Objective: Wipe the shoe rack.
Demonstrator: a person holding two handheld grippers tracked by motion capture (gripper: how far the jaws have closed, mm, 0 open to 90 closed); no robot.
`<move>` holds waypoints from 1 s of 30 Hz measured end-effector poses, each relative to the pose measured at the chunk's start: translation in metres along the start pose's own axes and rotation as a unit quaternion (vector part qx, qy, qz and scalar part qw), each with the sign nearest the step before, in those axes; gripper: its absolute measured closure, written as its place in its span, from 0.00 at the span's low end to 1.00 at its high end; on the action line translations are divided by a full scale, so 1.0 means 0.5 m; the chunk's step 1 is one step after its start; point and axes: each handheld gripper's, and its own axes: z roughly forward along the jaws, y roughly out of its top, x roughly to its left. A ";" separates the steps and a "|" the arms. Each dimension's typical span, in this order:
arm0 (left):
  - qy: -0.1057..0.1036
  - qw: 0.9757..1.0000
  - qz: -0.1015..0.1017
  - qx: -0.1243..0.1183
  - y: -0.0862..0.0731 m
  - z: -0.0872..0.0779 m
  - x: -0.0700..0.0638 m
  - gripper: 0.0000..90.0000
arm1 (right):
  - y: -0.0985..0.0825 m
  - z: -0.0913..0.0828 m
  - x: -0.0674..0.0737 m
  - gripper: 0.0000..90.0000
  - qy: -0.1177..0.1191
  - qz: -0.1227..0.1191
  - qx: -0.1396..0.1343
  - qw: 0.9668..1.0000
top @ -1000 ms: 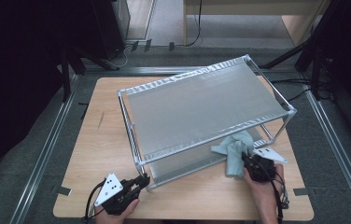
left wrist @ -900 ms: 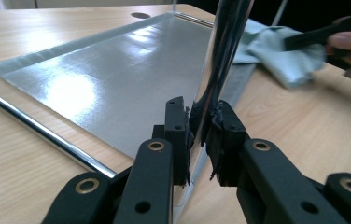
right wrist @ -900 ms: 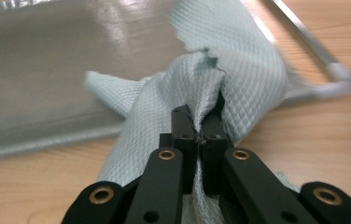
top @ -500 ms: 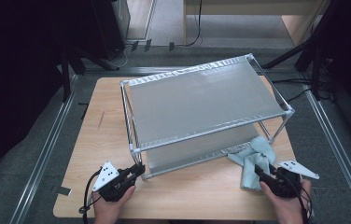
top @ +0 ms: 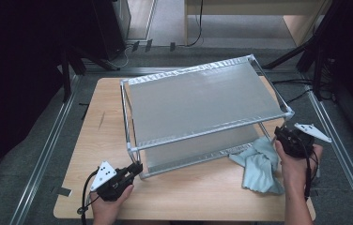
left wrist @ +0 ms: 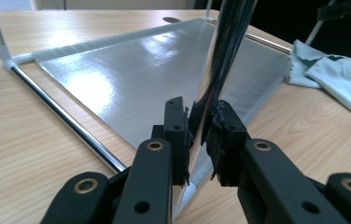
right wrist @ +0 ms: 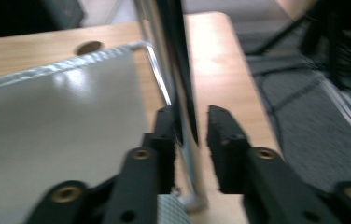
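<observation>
Rack (top: pixel 203 101) on table: left gripper (top: pixel 134 169) jaws clamped on corner post; right gripper (right wrist: pixel 190 126) jaws closing round opposite post.

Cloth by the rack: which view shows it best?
High view: the whole cloth lies crumpled on the table beside the right gripper. Left gripper view shows it far off, cut by the frame. Right gripper view: just a blurred scrap.

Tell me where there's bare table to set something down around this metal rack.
The widest free patch is the table left of the rack. A bare strip runs along the near edge between the left gripper and the cloth. The near right corner is crowded by cloth and the right gripper.
</observation>
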 end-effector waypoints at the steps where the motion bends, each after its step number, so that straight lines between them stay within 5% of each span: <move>1: 0.003 1.000 -0.001 -0.001 0.000 -0.002 0.001 0.87 | 0.000 0.006 0.004 0.87 0.009 -0.007 -0.005 1.000; 3: 0.007 1.000 -0.001 0.000 -0.001 -0.005 0.005 0.87 | 0.000 0.011 0.010 0.88 0.006 -0.018 -0.010 1.000; 4: 0.016 1.000 -0.006 -0.002 -0.003 -0.016 0.016 0.87 | 0.001 0.026 0.035 0.89 0.000 -0.044 -0.015 0.999; 15: 0.075 0.996 -0.038 -0.014 -0.022 -0.098 0.077 0.87 | 0.045 0.131 0.177 0.90 0.044 -0.086 0.001 0.995; 21: 0.096 0.994 -0.048 -0.019 -0.035 -0.131 0.085 0.87 | 0.074 0.197 0.255 0.89 0.071 -0.102 0.011 0.992; 27: 0.066 0.997 -0.033 -0.015 -0.041 -0.115 0.043 0.87 | 0.079 0.180 0.275 0.60 0.072 -0.060 0.006 0.996; 30: 0.036 0.999 -0.012 -0.009 -0.038 -0.080 0.001 0.88 | 0.068 0.143 0.272 0.59 0.080 -0.059 0.004 0.995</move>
